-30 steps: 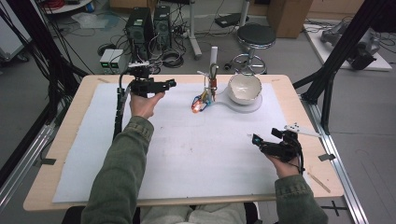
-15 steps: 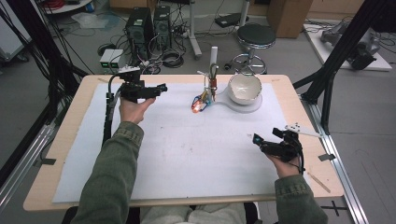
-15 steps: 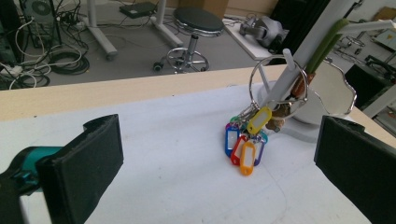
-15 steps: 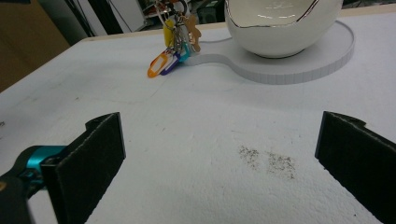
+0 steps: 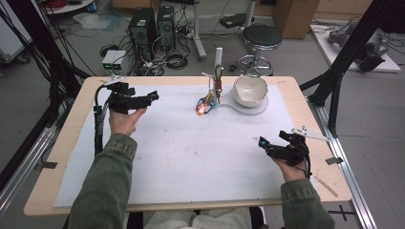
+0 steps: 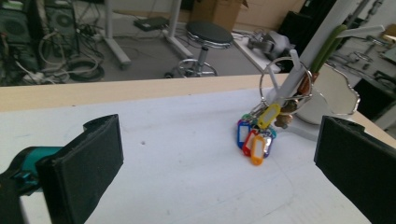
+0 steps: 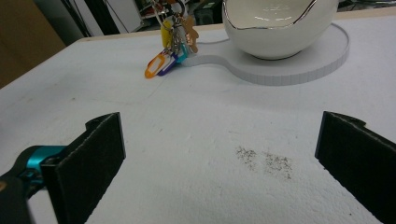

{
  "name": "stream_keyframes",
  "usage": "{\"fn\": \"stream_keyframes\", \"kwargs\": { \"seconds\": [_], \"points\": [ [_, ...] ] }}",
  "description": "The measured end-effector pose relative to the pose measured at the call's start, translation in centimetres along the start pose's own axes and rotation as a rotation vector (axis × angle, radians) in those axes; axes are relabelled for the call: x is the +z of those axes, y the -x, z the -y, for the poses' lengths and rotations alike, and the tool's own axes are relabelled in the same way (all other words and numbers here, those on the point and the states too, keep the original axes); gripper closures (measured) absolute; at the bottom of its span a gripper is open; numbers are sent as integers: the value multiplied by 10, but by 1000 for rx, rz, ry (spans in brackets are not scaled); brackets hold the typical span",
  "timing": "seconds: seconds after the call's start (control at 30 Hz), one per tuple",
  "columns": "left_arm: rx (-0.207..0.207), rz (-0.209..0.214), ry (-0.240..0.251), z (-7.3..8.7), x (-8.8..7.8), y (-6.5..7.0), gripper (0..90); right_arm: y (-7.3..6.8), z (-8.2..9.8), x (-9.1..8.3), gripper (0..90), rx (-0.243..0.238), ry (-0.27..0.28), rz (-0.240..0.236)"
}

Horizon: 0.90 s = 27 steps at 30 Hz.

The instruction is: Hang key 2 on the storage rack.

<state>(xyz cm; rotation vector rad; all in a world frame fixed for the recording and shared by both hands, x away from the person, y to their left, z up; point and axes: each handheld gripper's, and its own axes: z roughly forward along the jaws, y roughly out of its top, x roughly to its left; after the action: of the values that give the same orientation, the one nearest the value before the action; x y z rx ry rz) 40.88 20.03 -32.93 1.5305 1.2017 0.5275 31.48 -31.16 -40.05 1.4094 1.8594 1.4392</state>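
From the high view I see my left gripper (image 5: 143,99) at upper left and my right gripper (image 5: 274,149) at lower right, the bunch of key tags (image 5: 204,105) at upper centre beside the white bowl (image 5: 249,90).

In the left gripper view, jaws wide apart; tags right of centre.

In the right gripper view, jaws wide apart, nothing held; tags upper left.

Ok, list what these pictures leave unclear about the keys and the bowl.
1. Key bunch: too small in the high view to count its tags.
2. Top of the key ring: cut off by the upper edge of the right gripper view.
3. Bowl: its upper part is cut by the same edge, so its inside stays unseen there.
4. Bowl's far side in the left gripper view: hidden behind the white stand and the tongs' right jaw.
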Motion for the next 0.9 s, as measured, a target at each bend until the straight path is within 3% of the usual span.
{"fn": "stream_keyframes", "kwargs": {
  "seconds": [0.3,0.63,0.9],
  "points": [
    [13,-16,29,14,-16,1,16,-2,0,1,6,0,-5,-3],
    [-7,-36,60,27,-38,-4,16,-1,1,0,6,5,-2,1],
    [-5,-59,44,38,-48,-12,16,0,1,2,6,8,-9,3]
  ]
}}
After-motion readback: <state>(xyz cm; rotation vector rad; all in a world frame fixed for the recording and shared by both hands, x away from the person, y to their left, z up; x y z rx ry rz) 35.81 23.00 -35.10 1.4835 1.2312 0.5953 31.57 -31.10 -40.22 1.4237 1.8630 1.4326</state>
